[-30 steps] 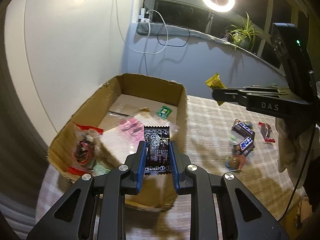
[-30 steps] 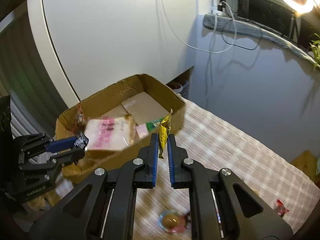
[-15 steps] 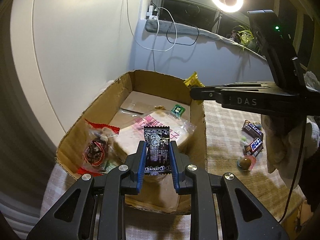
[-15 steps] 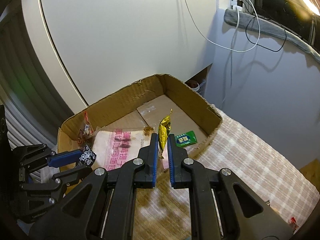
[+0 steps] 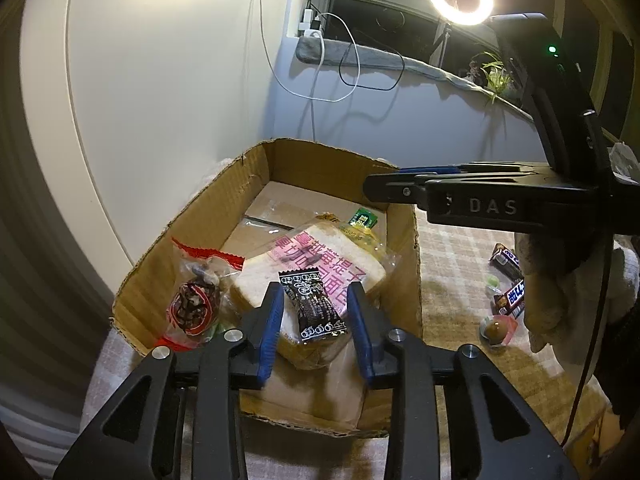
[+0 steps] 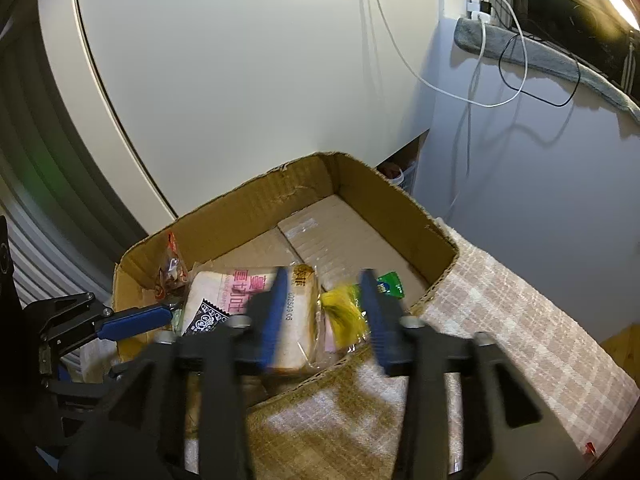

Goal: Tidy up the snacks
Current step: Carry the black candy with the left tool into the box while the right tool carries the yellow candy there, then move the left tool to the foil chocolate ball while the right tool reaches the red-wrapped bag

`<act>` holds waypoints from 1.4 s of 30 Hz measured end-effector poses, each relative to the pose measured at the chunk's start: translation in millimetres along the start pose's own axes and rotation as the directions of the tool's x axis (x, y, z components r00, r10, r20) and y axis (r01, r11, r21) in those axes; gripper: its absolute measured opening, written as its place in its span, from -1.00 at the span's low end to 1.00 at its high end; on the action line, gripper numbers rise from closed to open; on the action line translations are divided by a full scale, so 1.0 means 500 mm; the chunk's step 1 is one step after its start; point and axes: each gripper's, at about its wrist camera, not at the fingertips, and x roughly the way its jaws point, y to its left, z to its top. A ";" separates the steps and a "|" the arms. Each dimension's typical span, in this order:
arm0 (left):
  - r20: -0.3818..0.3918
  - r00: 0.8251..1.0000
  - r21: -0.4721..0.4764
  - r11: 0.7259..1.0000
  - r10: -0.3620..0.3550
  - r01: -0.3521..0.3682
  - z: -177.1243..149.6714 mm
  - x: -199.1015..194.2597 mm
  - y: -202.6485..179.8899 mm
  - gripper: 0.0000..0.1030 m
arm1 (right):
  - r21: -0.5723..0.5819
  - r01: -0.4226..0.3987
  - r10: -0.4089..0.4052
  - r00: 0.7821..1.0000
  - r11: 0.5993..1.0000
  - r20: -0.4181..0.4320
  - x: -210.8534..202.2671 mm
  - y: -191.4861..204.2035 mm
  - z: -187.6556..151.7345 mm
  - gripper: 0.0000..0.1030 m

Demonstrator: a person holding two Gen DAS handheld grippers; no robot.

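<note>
At the bottom of the left wrist view the left tongs (image 5: 316, 320) have just been opening; their blue pads stand apart with the black printed sachet (image 5: 314, 306) loose between them, tilted above the bread, so it looks released into the cardboard box (image 5: 408, 236). In the right wrist view the right tongs (image 6: 326, 314), blurred at lower centre, have likewise just been opening, and the yellow snack packet (image 6: 342, 310) is a smear between the parted pads over the box's near corner, no longer pinched.

Judging by this, two drops are being finished at once. Inside the box, centre of the left view, lie one bag of sliced bread (image 5: 316, 256) with pink lettering, one red-edged clear packet (image 5: 192, 300) at its left and one small green sachet (image 5: 362, 216) toward the far wall. Counting the two arriving, five snacks are boxed.

Still out on the checked tabletop (image 5: 452, 272), right of the box, I count two chocolate bars (image 5: 510, 280), one round sweet in clear wrap (image 5: 498, 326) and a small green bit I cannot identify, so a few picks appear left
</note>
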 end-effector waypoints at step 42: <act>-0.099 0.977 0.191 0.960 -0.190 0.206 -0.040 0.041 -0.286 -0.01 | 0.209 0.317 -0.325 0.946 0.925 0.006 -0.317 -0.324 -0.273 0.76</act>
